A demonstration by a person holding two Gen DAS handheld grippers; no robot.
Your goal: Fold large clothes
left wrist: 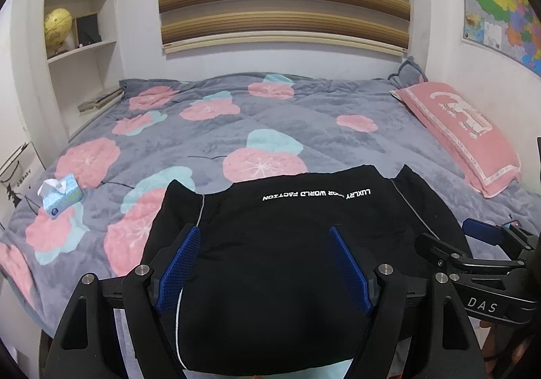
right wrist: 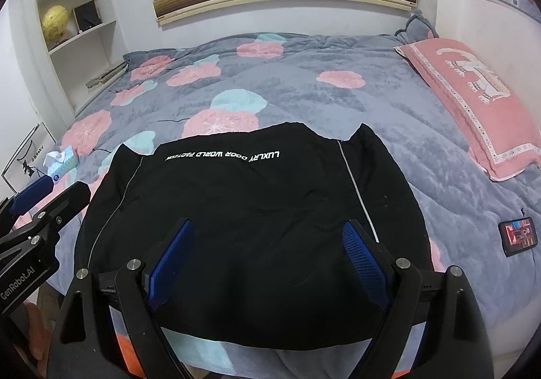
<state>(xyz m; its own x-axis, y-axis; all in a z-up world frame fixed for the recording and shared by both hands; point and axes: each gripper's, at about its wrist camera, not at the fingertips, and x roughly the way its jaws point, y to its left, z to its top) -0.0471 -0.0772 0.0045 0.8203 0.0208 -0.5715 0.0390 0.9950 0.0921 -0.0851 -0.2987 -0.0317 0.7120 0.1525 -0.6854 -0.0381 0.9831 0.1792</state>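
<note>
A black garment [left wrist: 287, 243] with white lettering and thin grey side stripes lies folded flat on the near edge of the bed; it also shows in the right wrist view [right wrist: 253, 220]. My left gripper [left wrist: 263, 237] is open, its blue pads [left wrist: 179, 267] spread above the garment's near left part, holding nothing. My right gripper [right wrist: 267, 233] is open and empty above the garment's near middle. Each gripper shows in the other's view: the right one at the right edge [left wrist: 453, 237], the left one at the left edge [right wrist: 57, 189].
The bed carries a grey quilt [left wrist: 304, 128] with pink and blue flowers. A pink pillow [left wrist: 463, 132] lies at the right, a blue tissue pack [left wrist: 62, 196] at the left, a phone [right wrist: 517, 233] right of the garment. Shelves [left wrist: 81, 27] stand left.
</note>
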